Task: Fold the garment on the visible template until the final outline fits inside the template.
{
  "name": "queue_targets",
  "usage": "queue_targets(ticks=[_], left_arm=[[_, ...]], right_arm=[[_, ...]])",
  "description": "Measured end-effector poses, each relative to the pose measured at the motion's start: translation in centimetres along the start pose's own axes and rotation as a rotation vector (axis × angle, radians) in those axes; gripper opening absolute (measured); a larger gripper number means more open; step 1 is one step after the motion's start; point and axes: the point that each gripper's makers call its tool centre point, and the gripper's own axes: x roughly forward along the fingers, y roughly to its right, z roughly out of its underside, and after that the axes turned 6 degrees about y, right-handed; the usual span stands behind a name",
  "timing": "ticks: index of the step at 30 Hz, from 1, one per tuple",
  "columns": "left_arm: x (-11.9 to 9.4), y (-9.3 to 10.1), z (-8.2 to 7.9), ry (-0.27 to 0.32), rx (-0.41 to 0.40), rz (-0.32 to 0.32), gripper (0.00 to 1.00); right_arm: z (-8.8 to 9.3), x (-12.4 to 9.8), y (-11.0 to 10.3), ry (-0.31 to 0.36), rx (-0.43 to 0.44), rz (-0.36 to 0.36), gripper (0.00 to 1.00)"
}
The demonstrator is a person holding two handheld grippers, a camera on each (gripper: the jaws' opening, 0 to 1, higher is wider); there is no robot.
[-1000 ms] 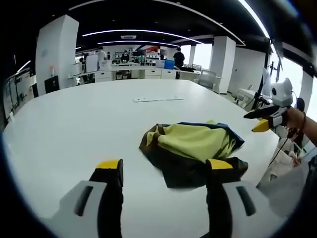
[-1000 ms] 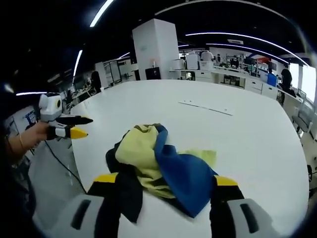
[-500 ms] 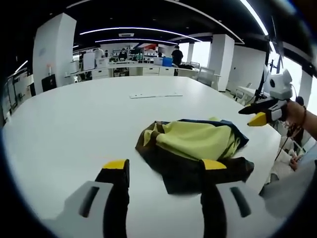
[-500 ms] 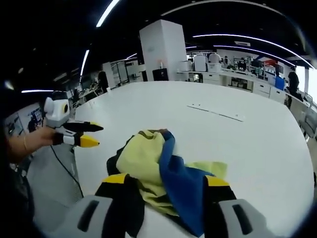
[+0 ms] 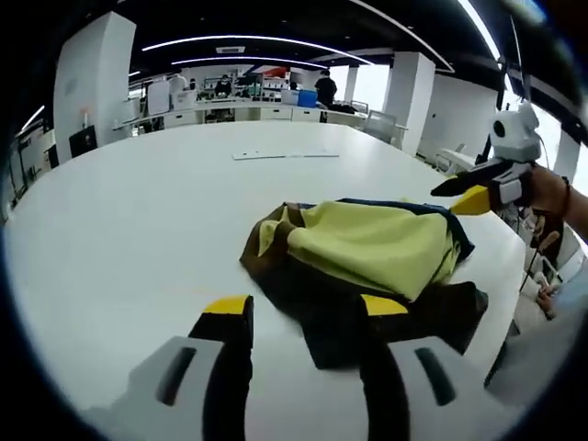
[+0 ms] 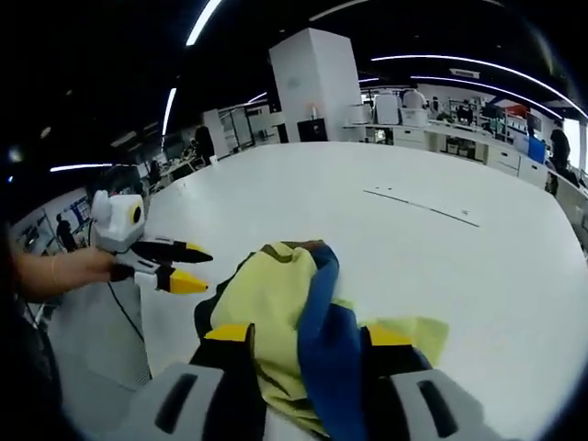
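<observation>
crumpled yellow, blue and dark-brown cloth garment [image 5: 367,262] lying bunched on white surface [image 5: 138,220] | left gripper [image 5: 303,317] and right gripper [image 6: 299,342] hovering beside garment, fingers apart, seemingly seeking edges to grasp

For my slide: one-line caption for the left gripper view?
Crumpled yellow, brown and blue garment on white table, left gripper open before it.

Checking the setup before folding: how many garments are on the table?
1: a crumpled yellow, blue and dark garment lies near the white table's edge, just ahead of both claws; anything beneath it would be hidden.
</observation>
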Motion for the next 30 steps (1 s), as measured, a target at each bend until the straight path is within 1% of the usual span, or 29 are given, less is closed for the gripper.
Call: queue_targets(ticks=[5,10,15,19,22,24,27,28,30], left_arm=[[0.7,-0.1,0.9,-0.022,-0.019,-0.004,0.38],[1.2,0.0,1.4,-0.030,-0.038,-0.005,0.35],[1.4,0.3,1.7,-0.029,-0.058,-0.006,0.30],[1.6,0.6,2.3,-0.043,-0.075,-0.004,0.22],[1.7,0.7,2.5,-0.043,-0.083,-0.008,0.20],[1.8,0.7,2.6,-0.045,-0.084,-0.012,0.18],[1.9,0.7,2.9,-0.057,-0.083,-0.020,0.16],[1.9,0.6,2.8,-0.047,-0.079,-0.028,0.16],[1.9,0.5,2.9,-0.051,-0.082,-0.040,0.13]], right_arm=[[-0.3,1.4,0.2,-0.010,0.017,-0.024,0.38],[-0.3,3.0,0.5,-0.039,-0.009,-0.047,0.33],[-0.8,4.2,0.9,-0.041,-0.004,-0.067,0.29],[-1.6,5.2,1.4,-0.030,0.016,-0.077,0.27],[-1.9,6.1,1.9,-0.024,0.027,-0.081,0.23],[-1.9,6.8,2.1,-0.027,0.058,-0.086,0.23],[-2.0,7.7,2.6,-0.028,0.073,-0.090,0.22],[-2.1,8.0,2.8,-0.024,0.087,-0.087,0.21],[-2.4,8.7,3.0,-0.018,0.104,-0.092,0.21]])
